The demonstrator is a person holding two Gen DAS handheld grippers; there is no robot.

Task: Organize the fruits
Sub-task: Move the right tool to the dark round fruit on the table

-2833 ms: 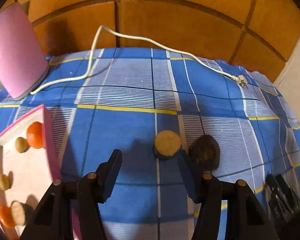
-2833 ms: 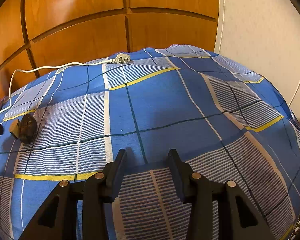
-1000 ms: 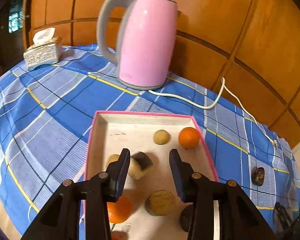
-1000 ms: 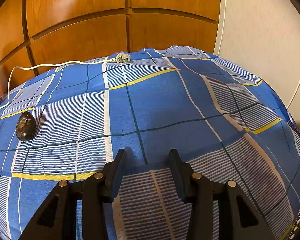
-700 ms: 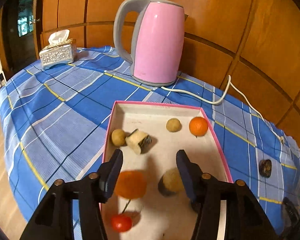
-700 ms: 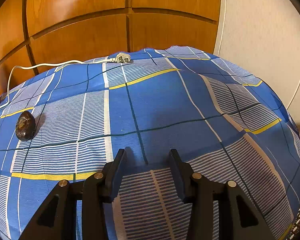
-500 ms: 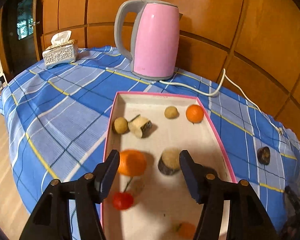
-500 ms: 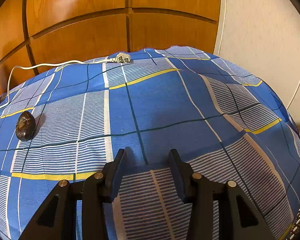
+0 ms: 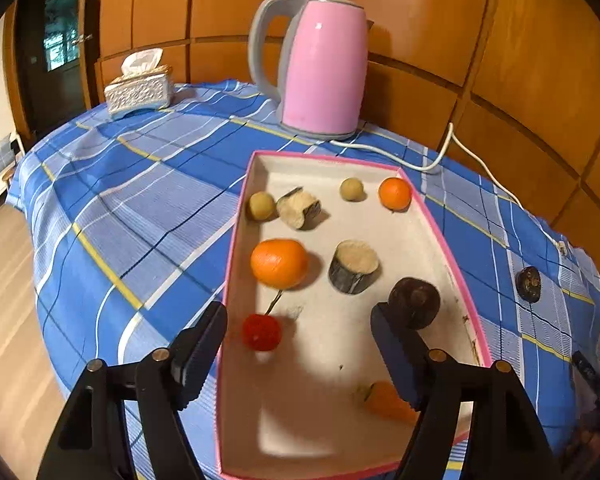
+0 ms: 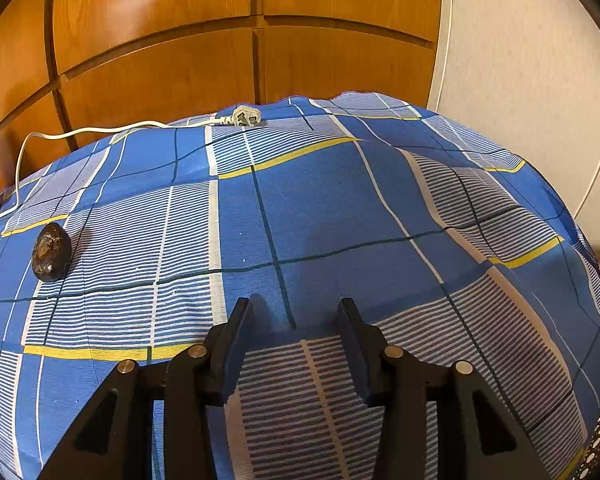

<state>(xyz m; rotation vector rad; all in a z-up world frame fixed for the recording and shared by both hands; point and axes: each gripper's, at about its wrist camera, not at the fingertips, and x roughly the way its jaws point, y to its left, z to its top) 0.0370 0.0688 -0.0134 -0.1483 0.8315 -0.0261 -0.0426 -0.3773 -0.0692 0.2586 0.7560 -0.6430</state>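
Pink-rimmed tray [image 9: 440, 224], round glossy orange [image 9: 279, 263] — checked cloth [image 9: 140, 184]

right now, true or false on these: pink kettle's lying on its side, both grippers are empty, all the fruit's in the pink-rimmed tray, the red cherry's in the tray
1. The pink electric kettle lies on its side. False: it stands upright beyond the pink-rimmed tray.
2. The left gripper and right gripper are both empty. True; the left jaws have just been opening.
3. All fruit is in the tray. False: one dark brown fruit lies on the blue checked tablecloth.
4. The red cherry is in the tray. True.
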